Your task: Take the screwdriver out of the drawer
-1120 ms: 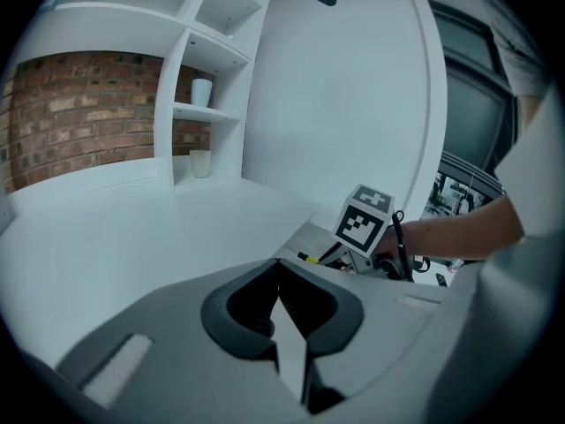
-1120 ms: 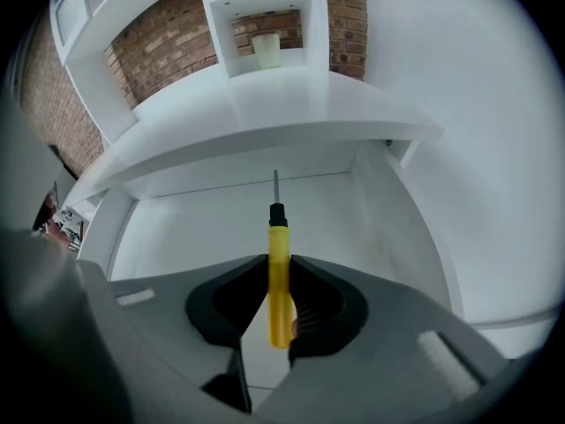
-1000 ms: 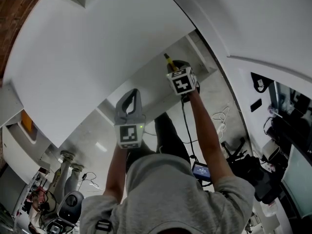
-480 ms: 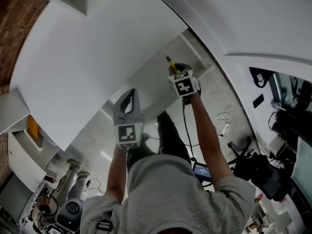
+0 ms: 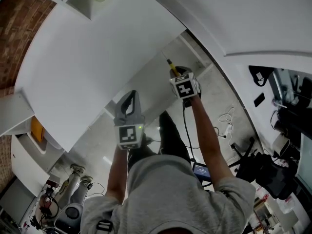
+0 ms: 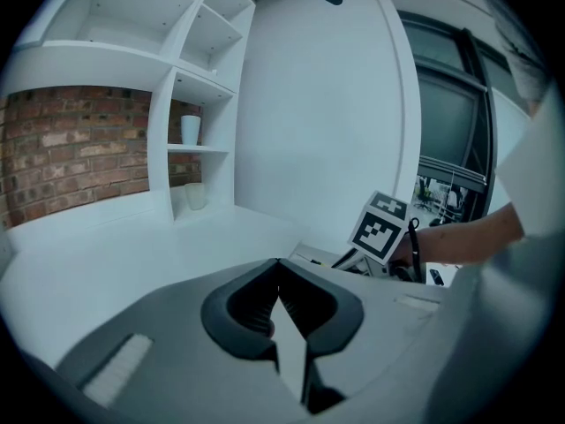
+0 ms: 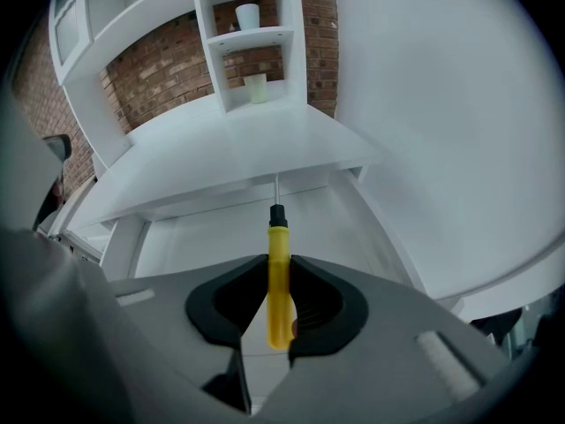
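1. Now, R gripper (image 7: 279, 283) is clamped on the screwdriver (image 7: 278, 246): both pads press its yellow handle, and the butt end sits btwn the jaws.
2. Screwdriver's black collar & thin metal shaft stick out ahead of the jaws, pointing toward the front edge of the white desk top (image 7: 247, 140).
3. Open drawer (image 7: 194, 232) lies under that desk top; its bare white floor shows behind and to both sides of the screwdriver in R gripper view. Can't tell if the shaft tip touches anything.
4. Head view: R gripper is held out over the drawer opening, w/ the yellow handle poking past its marker cube (image 5: 184, 87).
5. L gripper (image 6: 279, 270) is closed, tips meeting, nothing btwn them. It's aimed across the desk top, not at the drawer.
6. Head view: L gripper sits nearer the person than R gripper, at the left, apart from it and just beside the desk's front edge.
7. L gripper view catches R gripper's marker cube at right w/ the person's forearm (image 6: 477, 237) behind it.
8. Background: white shelves against a brick wall (image 7: 168, 69); white cup (image 7: 248, 14) on an upper shelf, pale cup (image 7: 256, 87) in the cubby below it, on the desk top.
9. Person wears a grey top (image 5: 170, 194); both arms are stretched fwd.
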A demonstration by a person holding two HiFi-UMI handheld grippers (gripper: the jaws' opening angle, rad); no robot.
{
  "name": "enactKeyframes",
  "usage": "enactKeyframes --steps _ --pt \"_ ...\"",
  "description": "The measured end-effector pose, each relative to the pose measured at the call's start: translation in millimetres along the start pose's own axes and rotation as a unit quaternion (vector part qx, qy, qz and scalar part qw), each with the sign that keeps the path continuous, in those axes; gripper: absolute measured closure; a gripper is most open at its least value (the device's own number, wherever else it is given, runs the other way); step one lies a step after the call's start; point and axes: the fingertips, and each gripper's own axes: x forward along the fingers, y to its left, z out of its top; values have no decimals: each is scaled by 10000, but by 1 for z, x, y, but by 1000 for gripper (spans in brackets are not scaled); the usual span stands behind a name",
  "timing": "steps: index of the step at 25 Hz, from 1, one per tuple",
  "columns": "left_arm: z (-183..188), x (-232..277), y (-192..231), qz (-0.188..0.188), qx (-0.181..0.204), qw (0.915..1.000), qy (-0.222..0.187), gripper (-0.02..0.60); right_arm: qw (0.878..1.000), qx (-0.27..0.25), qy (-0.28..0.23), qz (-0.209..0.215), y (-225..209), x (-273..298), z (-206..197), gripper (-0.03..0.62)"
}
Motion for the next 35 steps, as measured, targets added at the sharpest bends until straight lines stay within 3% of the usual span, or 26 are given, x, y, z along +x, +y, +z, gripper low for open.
enactKeyframes --steps 12,17,22,28,35 --pt "43 -28 3 -161 303 9986 -391 569 9949 315 -916 -280 18 -77 28 513" --pt "57 -47 8 -227 519 9967 -585 569 9863 451 -1517 -475 33 -127 41 513" --pt "80 -70 5 -309 316 9955 -842 569 9761 530 -2020 -607 56 -177 48 513" --pt "98 -103 1 -402 379 9920 -1139 569 9637 532 -2497 -780 85 -230 44 513" --pt "102 -143 -5 -523 745 9860 -1399 569 9517 628 -2859 -926 120 -276 22 513"
